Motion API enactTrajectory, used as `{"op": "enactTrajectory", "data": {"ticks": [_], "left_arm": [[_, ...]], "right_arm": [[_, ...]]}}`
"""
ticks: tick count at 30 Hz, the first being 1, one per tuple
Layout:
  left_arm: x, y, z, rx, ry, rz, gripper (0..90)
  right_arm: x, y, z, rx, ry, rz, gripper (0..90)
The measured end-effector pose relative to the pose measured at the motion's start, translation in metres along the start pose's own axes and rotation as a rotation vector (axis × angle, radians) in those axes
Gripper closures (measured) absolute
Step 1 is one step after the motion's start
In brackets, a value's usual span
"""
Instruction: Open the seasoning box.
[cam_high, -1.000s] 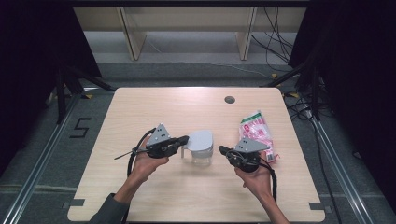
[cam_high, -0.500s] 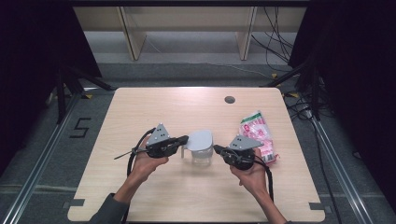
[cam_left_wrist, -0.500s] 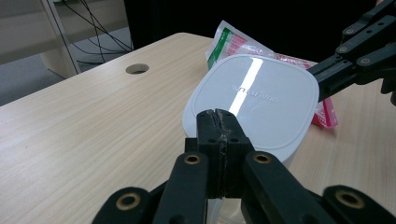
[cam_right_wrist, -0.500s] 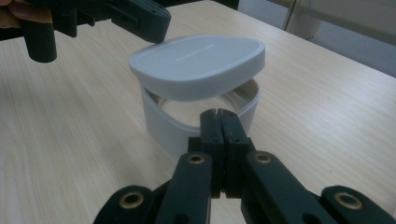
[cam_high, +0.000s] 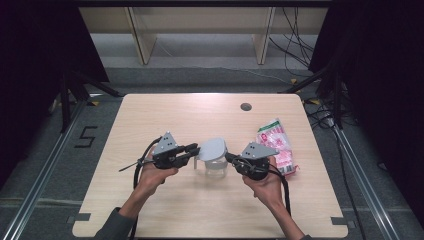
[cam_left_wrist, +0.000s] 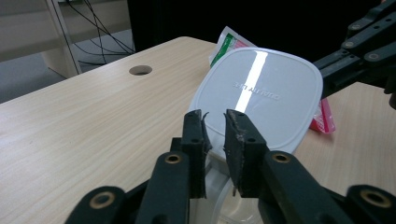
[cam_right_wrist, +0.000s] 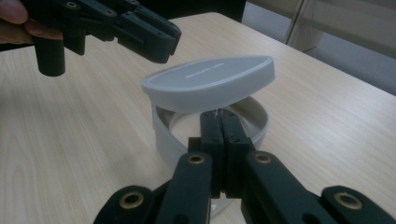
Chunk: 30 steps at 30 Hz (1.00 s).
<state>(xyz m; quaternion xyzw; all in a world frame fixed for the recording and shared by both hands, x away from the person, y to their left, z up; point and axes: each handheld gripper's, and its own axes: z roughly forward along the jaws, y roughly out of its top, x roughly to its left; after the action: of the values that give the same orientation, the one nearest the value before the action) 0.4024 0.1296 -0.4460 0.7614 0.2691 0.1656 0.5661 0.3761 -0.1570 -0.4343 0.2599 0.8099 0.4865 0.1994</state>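
since a second ago my right gripper (cam_high: 231, 158) has slid left from beside the pink packet (cam_high: 278, 151) until its tips meet the right side of the clear container (cam_high: 216, 167); the left gripper (cam_high: 195, 150) has stayed put against the lid's (cam_high: 212, 148) left edge, and the lid now sits tilted up off the container.

from the left gripper view (cam_left_wrist: 215, 135) my jaws stand narrow with a small gap, nipping a thin tab at the near edge of the white lid (cam_left_wrist: 262, 95). the lid leans up and away from me, and it carries raised lettering that reads upside down from here; glare covers most of it and i cannot make out the words. behind it pokes the packet (cam_left_wrist: 323, 116), pink with a green and white corner, print too small to read.

from the right gripper view (cam_right_wrist: 219, 114) my jaws are pressed together, and the pinch point sits right at the near rim of the container (cam_right_wrist: 164, 135); i cannot tell for sure whether the wall is between them. the lid (cam_right_wrist: 208, 80) hovers slanted above the open container, lifted on the far side where the left gripper (cam_right_wrist: 161, 44) meets it, and a faint line of embossed text runs across its top, unreadable.

on the high view the container stands mid-table (cam_high: 165, 112), between my two hands, with the packet just beyond the right one. a "5" (cam_high: 86, 136) is marked on the floor to the left of the table.
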Motion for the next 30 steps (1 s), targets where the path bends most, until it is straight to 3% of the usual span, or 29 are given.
{"op": "enactTrajectory", "data": {"ticks": [2, 4, 7, 8, 15, 16, 19, 20, 26, 27, 30], "left_arm": [[0.000, 0.000, -0.002, -0.001, 0.003, 0.002, 73.7], [0.000, -0.002, -0.007, -0.003, 0.001, -0.008, 64.6], [-0.001, -0.004, -0.012, 0.011, 0.008, -0.006, 56.8], [-0.002, -0.006, -0.014, 0.026, 0.005, -0.006, 56.8], [-0.006, -0.021, -0.027, 0.084, 0.010, 0.017, 44.6], [-0.008, -0.024, -0.029, 0.092, 0.015, 0.002, 43.4], [-0.009, -0.029, -0.032, 0.101, 0.025, 0.011, 41.1], [-0.012, -0.034, -0.032, 0.109, 0.030, -0.019, 40.0], [-0.015, -0.040, -0.033, 0.121, 0.036, -0.022, 37.2], [-0.017, -0.043, -0.034, 0.123, 0.030, -0.034, 37.0], [-0.018, -0.046, -0.035, 0.132, 0.038, -0.036, 36.6]], "right_arm": [[0.002, 0.001, 0.000, 0.004, 0.006, 0.024, 90.0], [0.000, 0.004, 0.003, -0.019, 0.005, -0.002, 90.0], [0.003, 0.006, 0.003, -0.002, 0.016, 0.032, 90.0], [0.002, 0.008, 0.005, -0.014, 0.016, -0.005, 90.0], [0.007, 0.018, 0.009, -0.024, 0.041, -0.012, 90.0], [0.008, 0.021, 0.011, -0.036, 0.034, -0.017, 90.0], [0.010, 0.023, 0.013, -0.027, 0.033, -0.020, 90.0], [0.013, 0.025, 0.017, -0.039, 0.037, -0.035, 90.0], [0.023, 0.033, 0.028, -0.052, 0.059, -0.040, 90.0], [0.024, 0.035, 0.028, -0.035, 0.078, -0.042, 90.0], [0.025, 0.038, 0.028, -0.045, 0.064, -0.052, 90.0]]}}
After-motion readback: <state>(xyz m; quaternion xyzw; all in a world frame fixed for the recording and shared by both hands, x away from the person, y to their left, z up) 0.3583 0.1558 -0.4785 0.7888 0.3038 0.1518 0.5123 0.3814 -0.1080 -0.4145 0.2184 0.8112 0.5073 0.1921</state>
